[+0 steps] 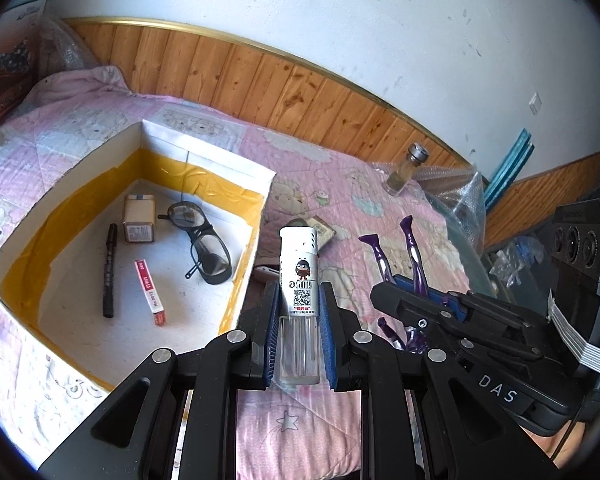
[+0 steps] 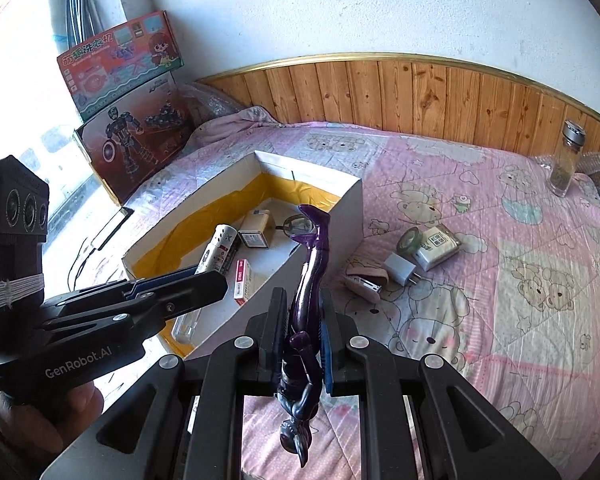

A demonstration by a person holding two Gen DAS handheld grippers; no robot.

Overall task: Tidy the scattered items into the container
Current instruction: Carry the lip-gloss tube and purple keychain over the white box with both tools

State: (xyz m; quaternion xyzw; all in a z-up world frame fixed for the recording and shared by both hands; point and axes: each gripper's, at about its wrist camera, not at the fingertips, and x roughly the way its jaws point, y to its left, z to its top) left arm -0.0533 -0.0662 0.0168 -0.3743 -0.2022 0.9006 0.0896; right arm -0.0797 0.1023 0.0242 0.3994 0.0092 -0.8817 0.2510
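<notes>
- Between the blue pads of the left gripper (image 1: pixel 299 312) stands a white and clear cylindrical lighter (image 1: pixel 299 276) with a cartoon label, clamped at its lower half, its perforated white cap pointing up and away from the fingers
- Just left of that gripper lies the open white cardboard box lined with yellow tape (image 1: pixel 256 216); the lighter sits near the box's right wall, beside it and not over the opening as far as the left wrist view shows
- Inside the box lie a black marker pen (image 1: pixel 109 270), a red and white slim packet (image 1: pixel 151 292), a small beige carton (image 1: pixel 139 218) and black-framed safety glasses (image 1: pixel 202 240)
- The right gripper (image 2: pixel 304 320) is closed on a glossy purple plastic figurine (image 2: pixel 308 304), held head-down at the waist, its legs sticking out past the fingertips toward the box's near corner
- On the pink quilted bedspread (image 2: pixel 480 280) right of the box lie a white charger plug (image 2: pixel 400 268), a white boxed item with a QR label (image 2: pixel 438 248) and a pink stapler (image 2: pixel 366 280)
- Well apart, near the wooden wall panel, stands a glass jar with a silver lid (image 2: pixel 566 164)
</notes>
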